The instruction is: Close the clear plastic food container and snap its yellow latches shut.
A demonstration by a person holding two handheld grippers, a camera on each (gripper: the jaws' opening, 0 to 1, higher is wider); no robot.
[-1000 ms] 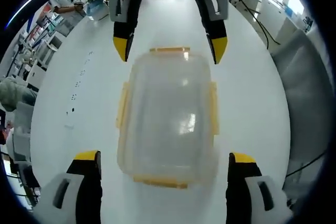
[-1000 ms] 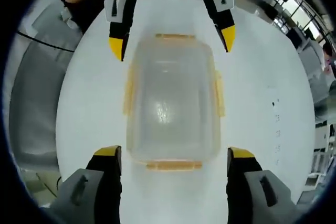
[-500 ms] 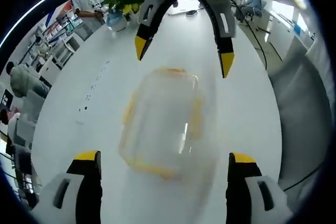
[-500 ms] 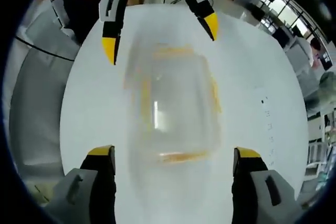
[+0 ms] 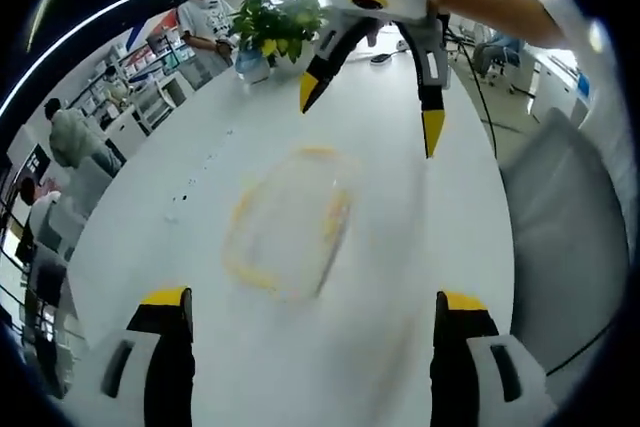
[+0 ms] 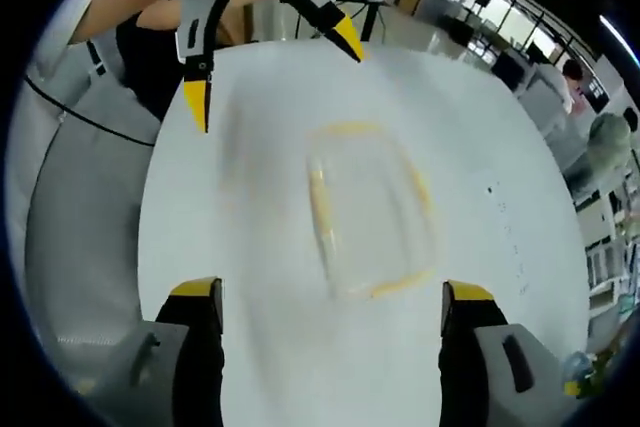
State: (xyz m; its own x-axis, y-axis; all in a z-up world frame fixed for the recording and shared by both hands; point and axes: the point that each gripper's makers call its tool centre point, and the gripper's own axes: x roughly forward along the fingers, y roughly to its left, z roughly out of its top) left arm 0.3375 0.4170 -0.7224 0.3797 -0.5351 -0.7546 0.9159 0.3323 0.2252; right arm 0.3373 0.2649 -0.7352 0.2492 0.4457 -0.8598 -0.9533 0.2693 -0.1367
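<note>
At my eleven o'clock a potted plant stands on the white table (far end), a standing person just behind.

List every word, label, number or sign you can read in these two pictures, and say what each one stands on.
None can be read.
Small dark marks on the white table, near its edge, are too small to tell.
The container is blurred and shows no label.
The left gripper and right gripper show no lettering.
Background shelves are too small to read.
</note>
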